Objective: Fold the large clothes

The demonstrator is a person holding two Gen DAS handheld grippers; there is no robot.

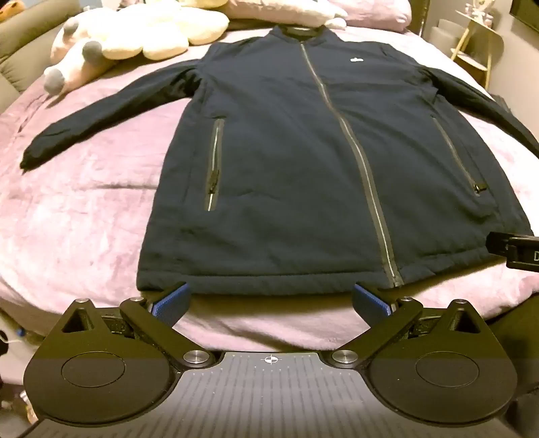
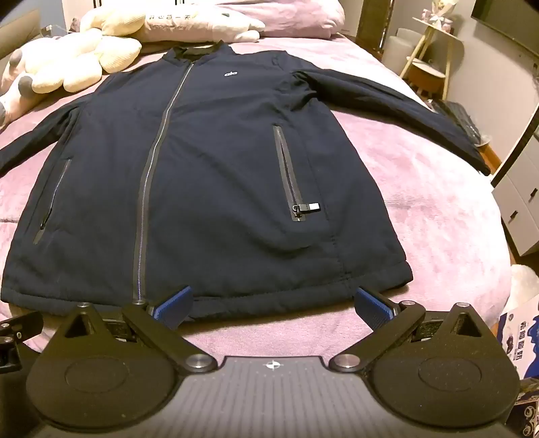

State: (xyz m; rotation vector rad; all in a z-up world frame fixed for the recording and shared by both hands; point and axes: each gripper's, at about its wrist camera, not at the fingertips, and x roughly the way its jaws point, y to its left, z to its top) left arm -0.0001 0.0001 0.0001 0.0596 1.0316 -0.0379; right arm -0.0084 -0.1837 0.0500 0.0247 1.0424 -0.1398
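A dark navy zip-up jacket (image 1: pixel 303 161) lies flat, front up, on a pink bedspread (image 1: pixel 84 209), collar at the far end and both sleeves spread out to the sides. It also shows in the right wrist view (image 2: pixel 202 168). My left gripper (image 1: pixel 269 300) is open and empty, just in front of the jacket's hem, left of the zip's bottom end. My right gripper (image 2: pixel 273 303) is open and empty, just in front of the hem's right part. The left sleeve's cuff (image 1: pixel 30 158) rests on the bedspread. The right sleeve (image 2: pixel 404 104) reaches the bed's right edge.
Cream and pink plush toys (image 1: pixel 134 37) and pillows (image 2: pixel 269 17) lie at the head of the bed beyond the collar. A small side table (image 2: pixel 431 64) and white drawers (image 2: pixel 518 202) stand to the right of the bed. A printed box (image 2: pixel 518 340) sits at the lower right.
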